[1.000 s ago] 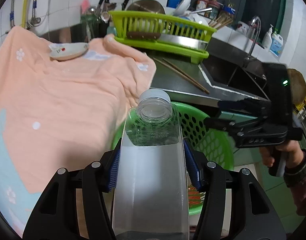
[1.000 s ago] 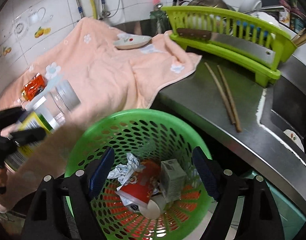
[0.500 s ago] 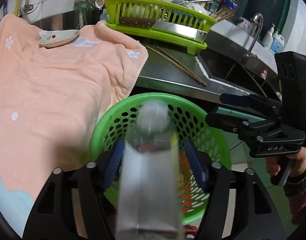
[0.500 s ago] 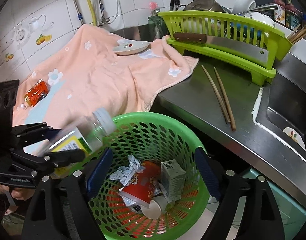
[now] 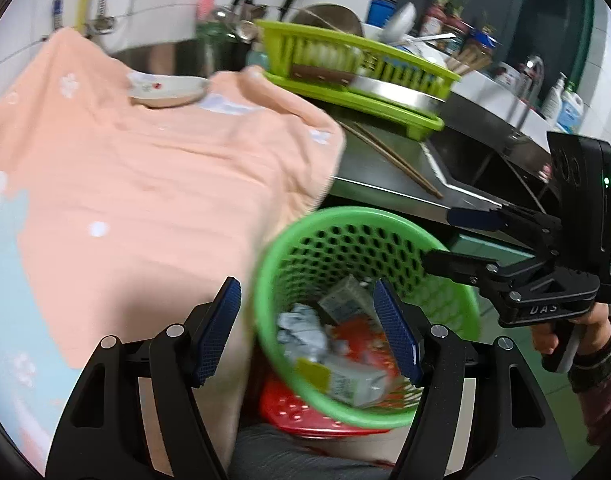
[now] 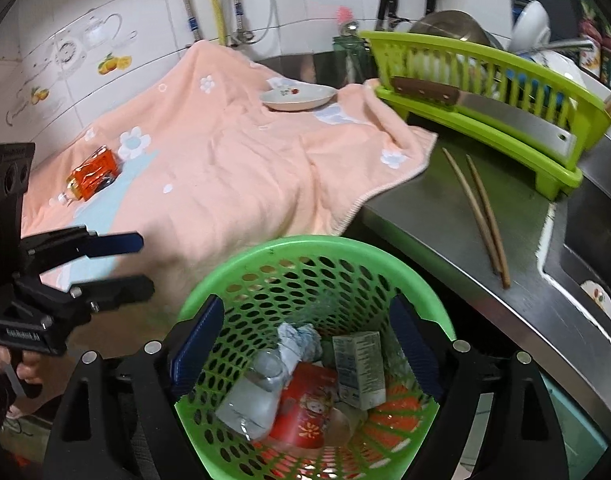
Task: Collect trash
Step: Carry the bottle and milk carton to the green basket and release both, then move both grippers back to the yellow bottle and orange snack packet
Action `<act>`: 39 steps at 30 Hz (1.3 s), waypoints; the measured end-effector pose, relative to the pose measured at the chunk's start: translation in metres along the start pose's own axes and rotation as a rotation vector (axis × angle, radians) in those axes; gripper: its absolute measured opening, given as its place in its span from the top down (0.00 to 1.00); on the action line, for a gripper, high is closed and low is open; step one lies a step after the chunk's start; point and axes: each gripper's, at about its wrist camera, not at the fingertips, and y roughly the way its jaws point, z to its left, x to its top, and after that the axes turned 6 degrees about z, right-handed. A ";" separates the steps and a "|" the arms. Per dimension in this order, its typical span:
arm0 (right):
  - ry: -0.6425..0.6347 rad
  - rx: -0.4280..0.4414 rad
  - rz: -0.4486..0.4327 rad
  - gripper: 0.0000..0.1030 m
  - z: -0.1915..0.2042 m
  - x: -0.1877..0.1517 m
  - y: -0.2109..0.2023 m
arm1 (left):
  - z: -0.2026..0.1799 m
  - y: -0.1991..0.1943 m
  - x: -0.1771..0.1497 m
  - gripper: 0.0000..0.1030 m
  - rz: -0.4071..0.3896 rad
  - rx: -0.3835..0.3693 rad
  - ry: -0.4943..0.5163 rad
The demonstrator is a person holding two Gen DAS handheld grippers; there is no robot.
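Both claws spread and empty, the left claw (image 5: 307, 326) beside the green basket (image 6: 241, 268) where the bottle (image 6: 251, 394) lies, the right claw (image 6: 305, 354) risks tipping it reaching for the orange wrapper (image 6: 92, 173) on the tabletop.

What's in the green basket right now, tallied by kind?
In the green basket, right wrist view:
Clear plastic bottle: 1
Red paper cup: 1
Small carton: 1
Crumpled paper wad: 1
Total: 4 visible; anything beneath them is hidden.
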 end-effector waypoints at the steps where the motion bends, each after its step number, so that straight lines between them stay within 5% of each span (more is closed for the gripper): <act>1: -0.007 0.006 0.001 0.21 0.004 0.002 0.002 | 0.004 -0.004 0.000 0.33 -0.005 0.010 -0.006; 32: -0.323 0.236 0.060 0.16 0.181 0.098 0.095 | 0.279 -0.149 -0.045 0.33 -0.135 0.465 -0.436; 39: -0.388 0.286 0.078 0.16 0.228 0.118 0.119 | 0.331 -0.171 -0.060 0.33 -0.161 0.495 -0.547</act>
